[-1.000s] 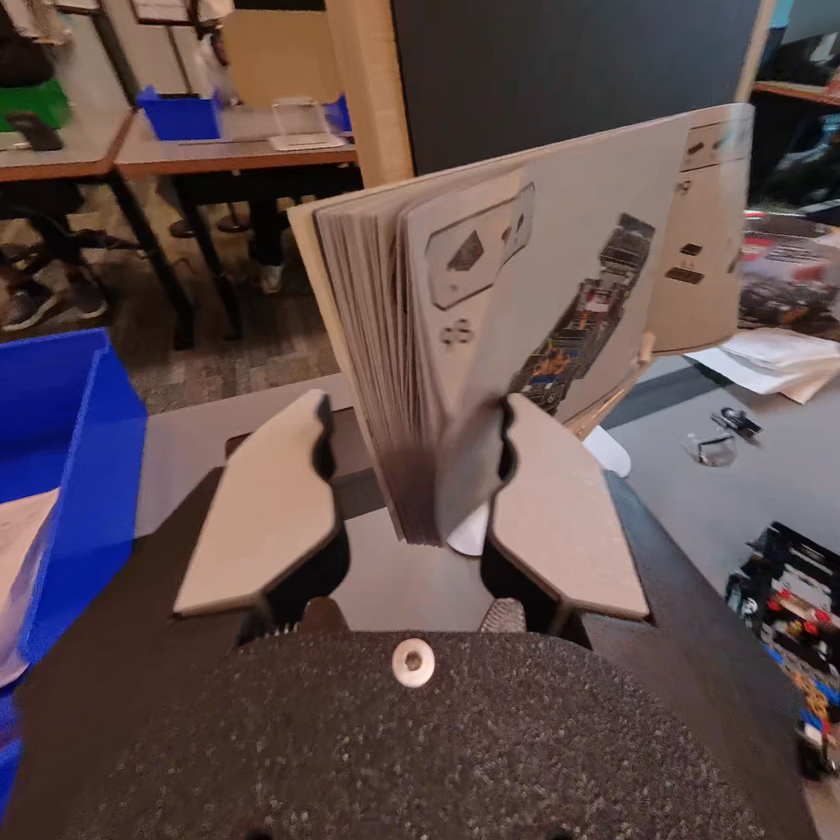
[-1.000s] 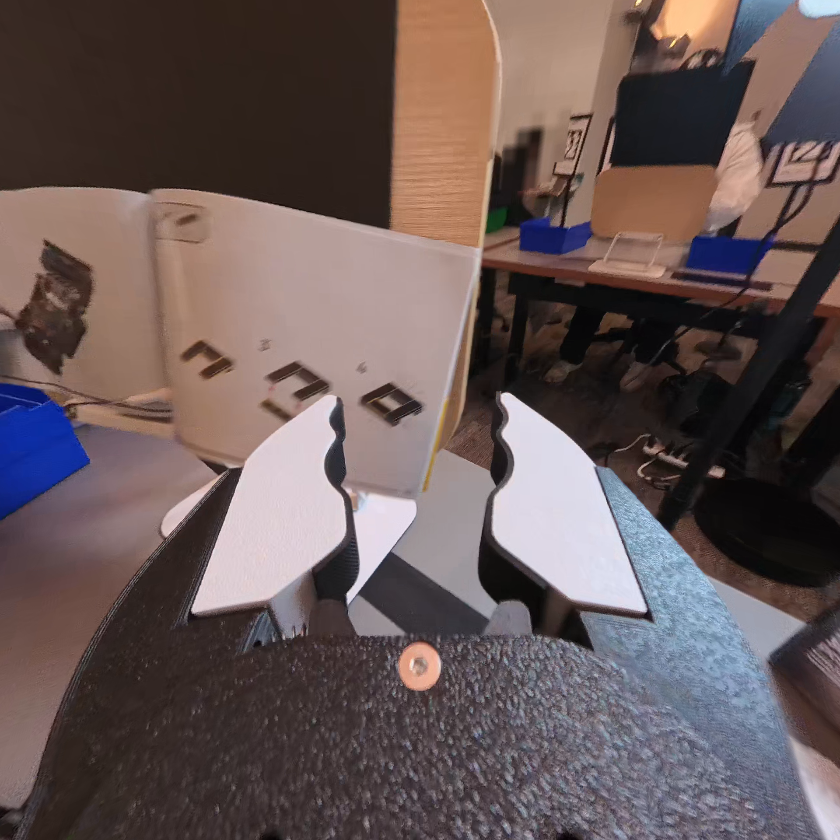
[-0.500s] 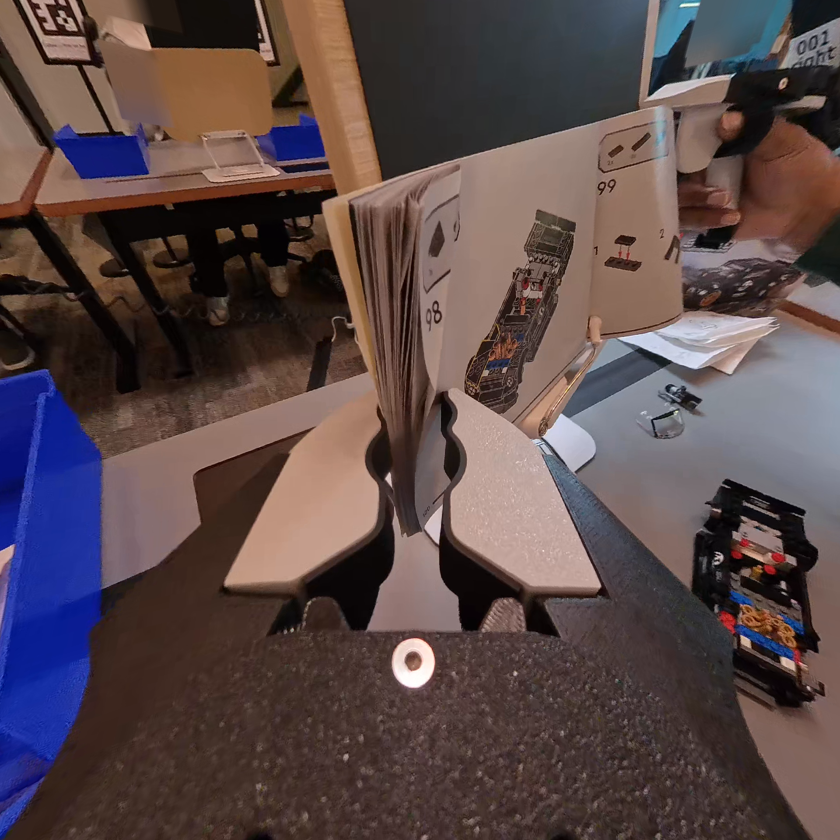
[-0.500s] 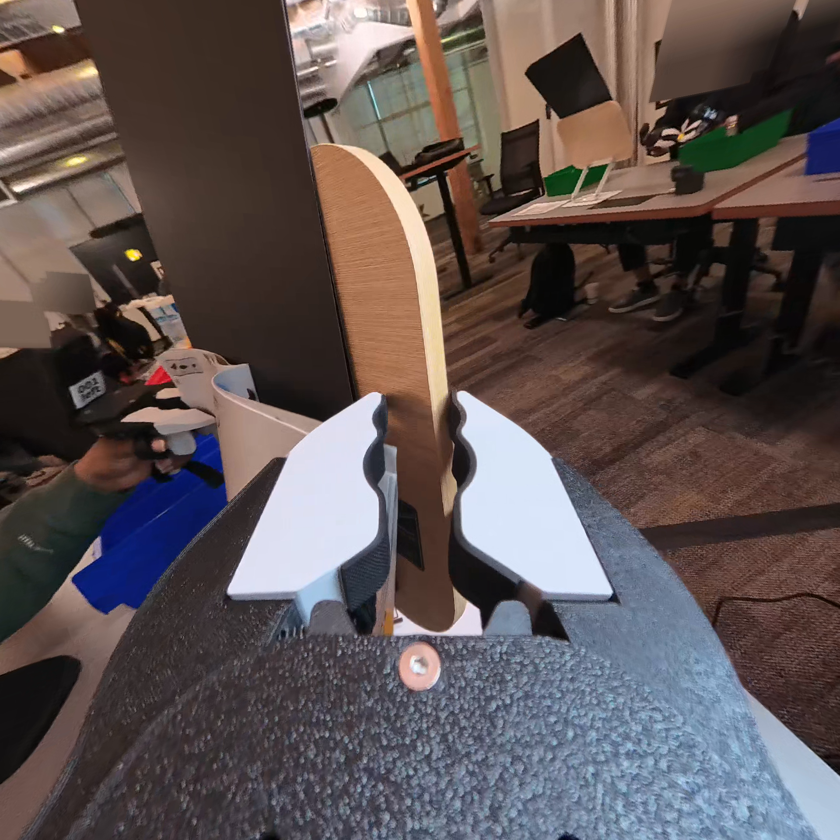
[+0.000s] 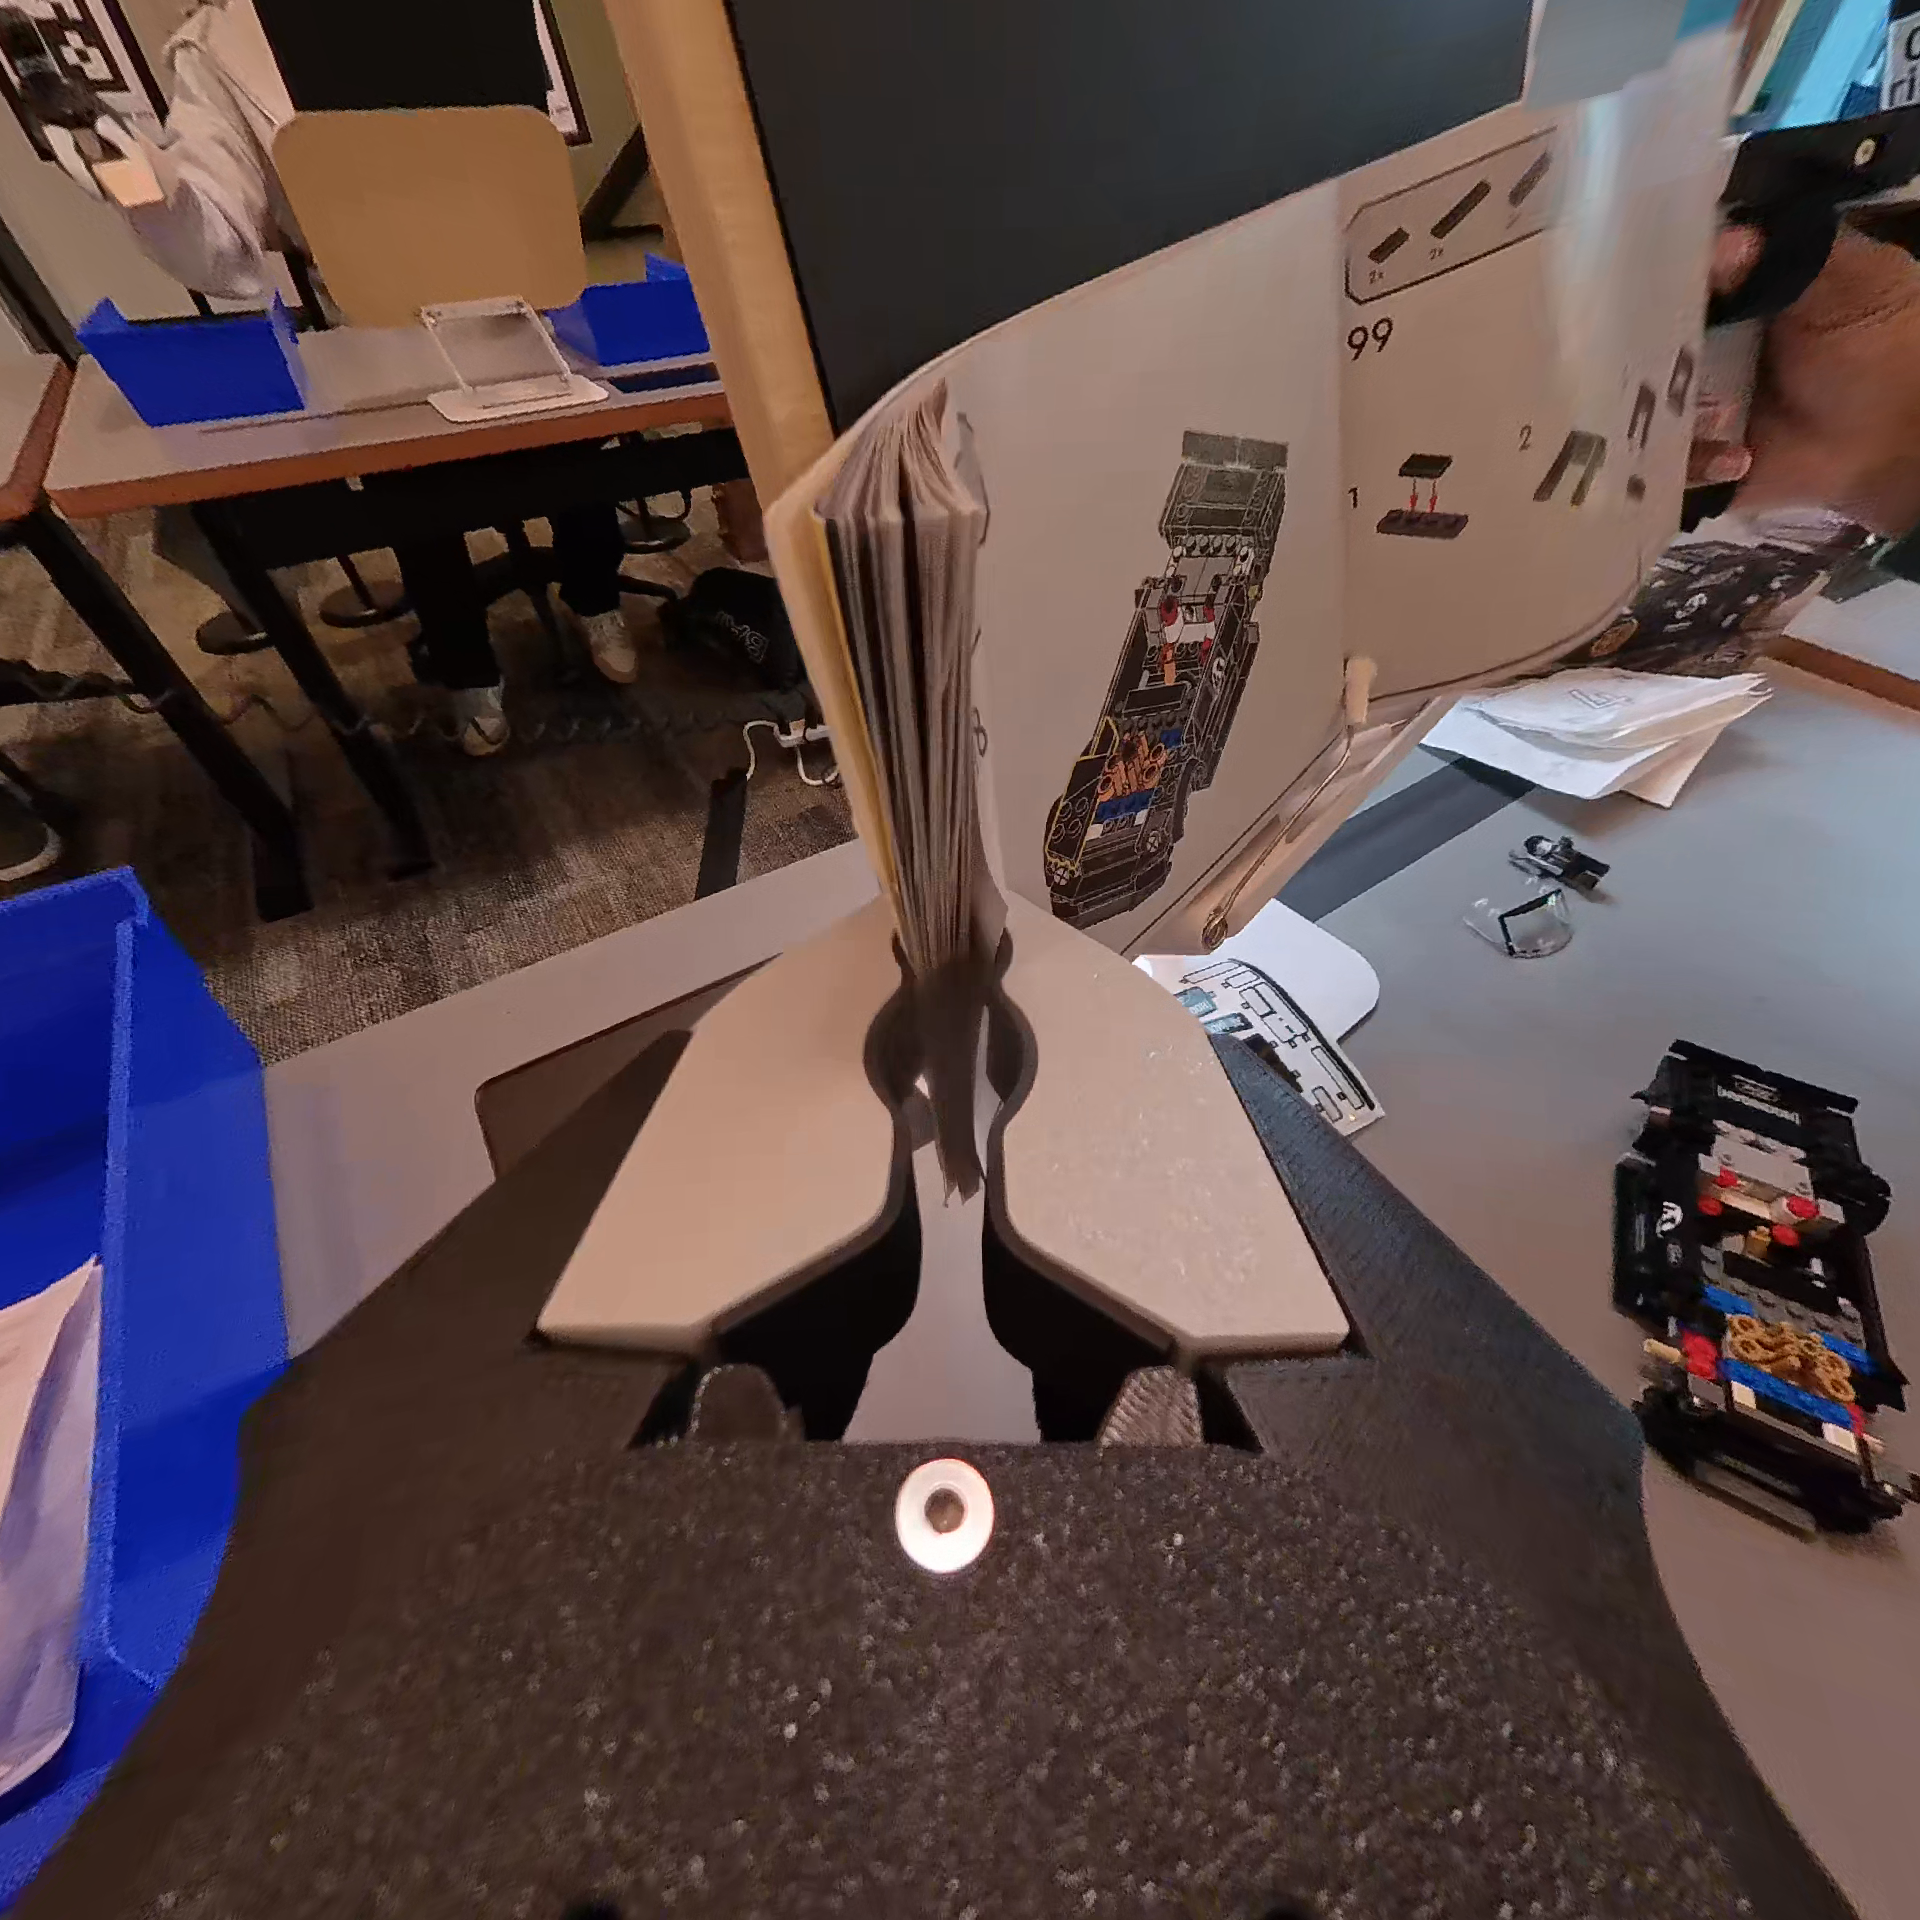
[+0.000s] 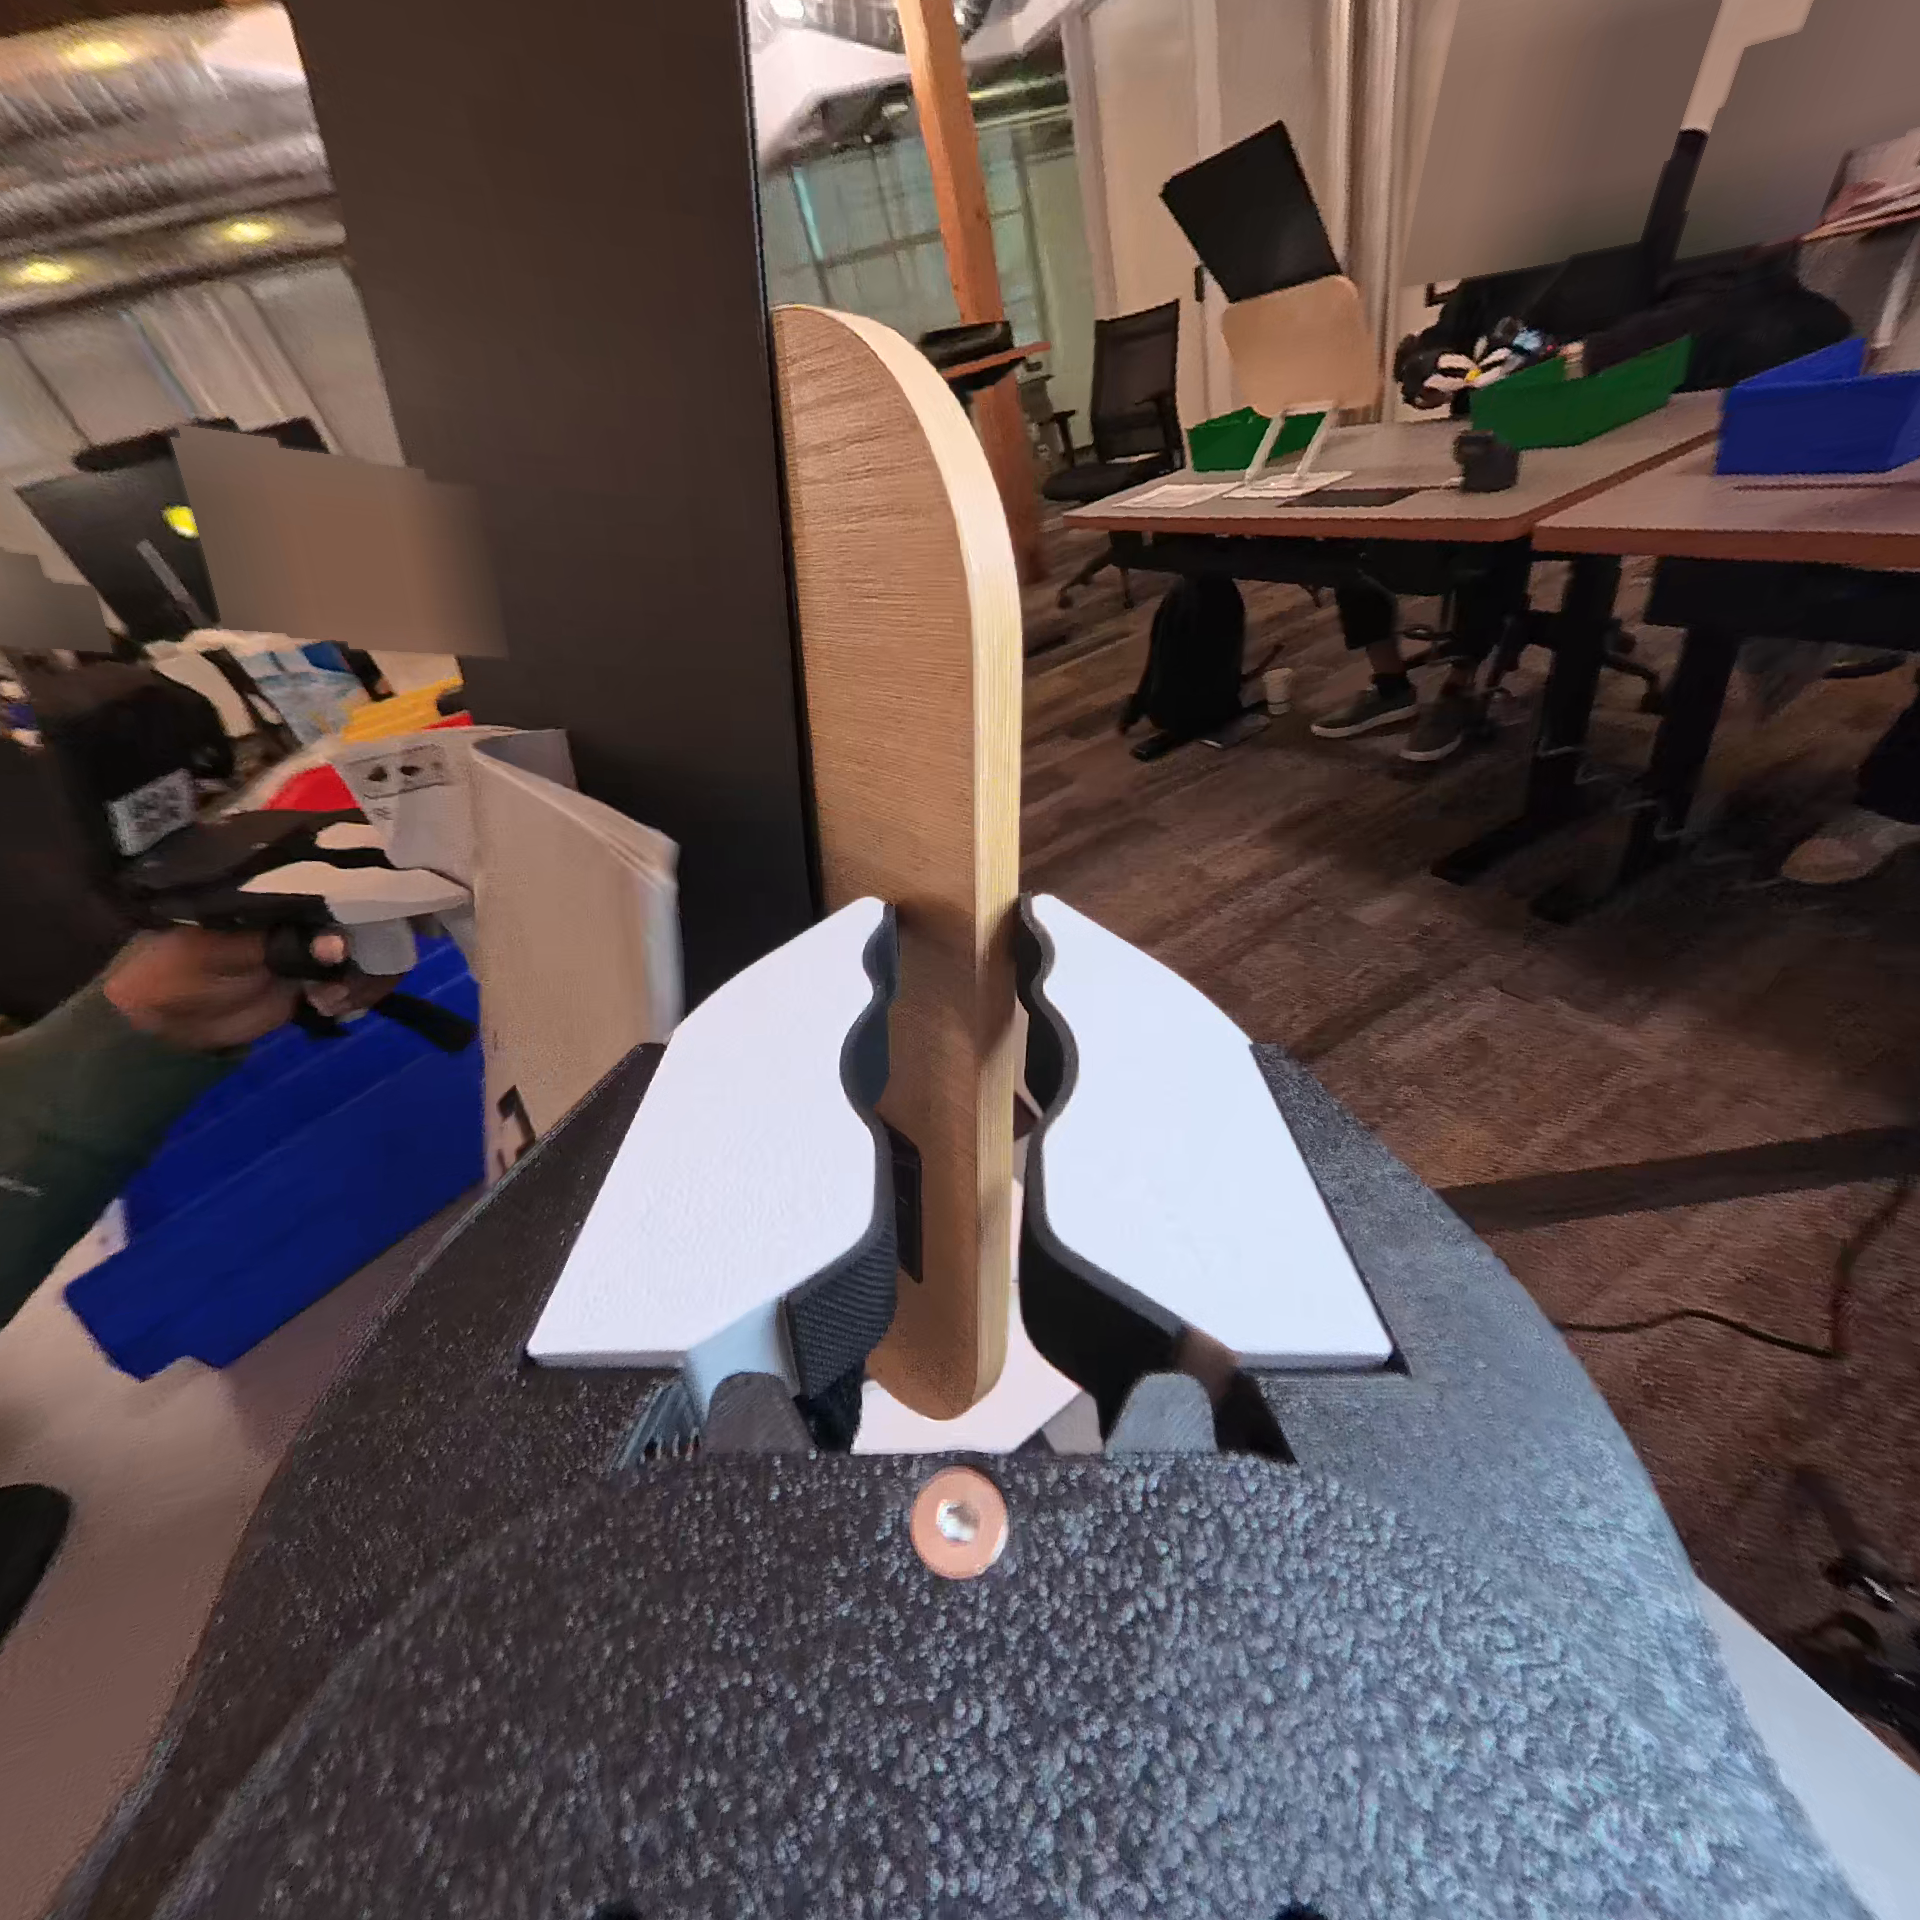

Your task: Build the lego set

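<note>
Left claw (image 5: 951,1039) clamped on manual's pages (image 5: 925,727), right claw (image 6: 956,1049) gripping wooden stand board (image 6: 894,727); pages may tear or stand tip.

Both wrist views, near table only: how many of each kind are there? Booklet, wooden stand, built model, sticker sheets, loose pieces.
Instruction booklet: 1
Wooden stand: 1
Partly built car: 1
Sticker sheet: 1
Loose pieces: 2 (clear piece, dark piece)
Total: 6

Two close wrist views along each tool's fingers, facing from opposite sides the shared instruction booklet (image 5: 1195,582).
</note>
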{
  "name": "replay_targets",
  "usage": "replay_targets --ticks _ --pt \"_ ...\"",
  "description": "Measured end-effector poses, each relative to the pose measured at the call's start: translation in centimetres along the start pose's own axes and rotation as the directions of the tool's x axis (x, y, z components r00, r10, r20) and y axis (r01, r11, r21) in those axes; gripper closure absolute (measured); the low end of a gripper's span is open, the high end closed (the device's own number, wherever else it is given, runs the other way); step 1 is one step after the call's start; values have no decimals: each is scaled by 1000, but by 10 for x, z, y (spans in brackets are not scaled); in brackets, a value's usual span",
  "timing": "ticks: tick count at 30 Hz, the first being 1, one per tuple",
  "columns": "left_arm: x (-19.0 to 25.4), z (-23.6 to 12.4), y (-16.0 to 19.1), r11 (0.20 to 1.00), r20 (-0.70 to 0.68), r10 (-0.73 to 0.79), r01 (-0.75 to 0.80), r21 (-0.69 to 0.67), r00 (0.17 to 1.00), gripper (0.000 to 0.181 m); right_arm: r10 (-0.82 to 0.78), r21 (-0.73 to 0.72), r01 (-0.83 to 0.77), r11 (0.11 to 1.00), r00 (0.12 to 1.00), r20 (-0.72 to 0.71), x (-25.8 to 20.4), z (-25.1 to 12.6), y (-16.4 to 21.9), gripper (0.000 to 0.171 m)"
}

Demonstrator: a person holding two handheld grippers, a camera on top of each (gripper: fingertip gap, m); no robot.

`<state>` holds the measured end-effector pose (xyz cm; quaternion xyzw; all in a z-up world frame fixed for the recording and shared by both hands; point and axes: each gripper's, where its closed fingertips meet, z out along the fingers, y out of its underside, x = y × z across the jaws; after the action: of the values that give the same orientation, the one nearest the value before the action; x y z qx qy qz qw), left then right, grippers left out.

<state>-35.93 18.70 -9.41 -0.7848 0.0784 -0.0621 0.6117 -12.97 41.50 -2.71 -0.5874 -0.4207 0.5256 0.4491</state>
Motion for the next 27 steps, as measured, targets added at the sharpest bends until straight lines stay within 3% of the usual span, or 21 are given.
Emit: replay_targets --ticks 5,7,9,12,14,18,23,27 --pt "3 -1 -6 1000 -9 20 -20 2 1000 174 -79 95 105 990 967 -244 -2 -33 -30 132" --pt "5 -2 -10 1000 -9 27 -27 8 1000 177 -191 175 265 948 916 -354 -34 -58 -53 133" --pt "7 -1 -12 1000 -15 28 -28 9 999 177 -375 118 448 886 843 -386 -86 -64 -54 142" --pt "9 0 -16 999 -13 37 -37 16 999 177 -568 -82 567 820 785 -246 -151 -26 0 148" --pt "9 1 -17 999 -6 31 -31 19 999 177 -637 -215 603 768 754 -161 -164 7 49 153" --pt "10 1 -15 1000 -5 2 -2 23 1000 177 -663 -399 570 719 734 -148 -129 48 112 162" --pt "5 -4 -10 999 -6 -25 25 24 1000 177 -751 -507 589 629 629 -201 -82 59 109 170" --pt "2 -4 -6 998 -11 -51 51 44 999 177 -818 -510 663 547 553 -159 -81 64 106 168"
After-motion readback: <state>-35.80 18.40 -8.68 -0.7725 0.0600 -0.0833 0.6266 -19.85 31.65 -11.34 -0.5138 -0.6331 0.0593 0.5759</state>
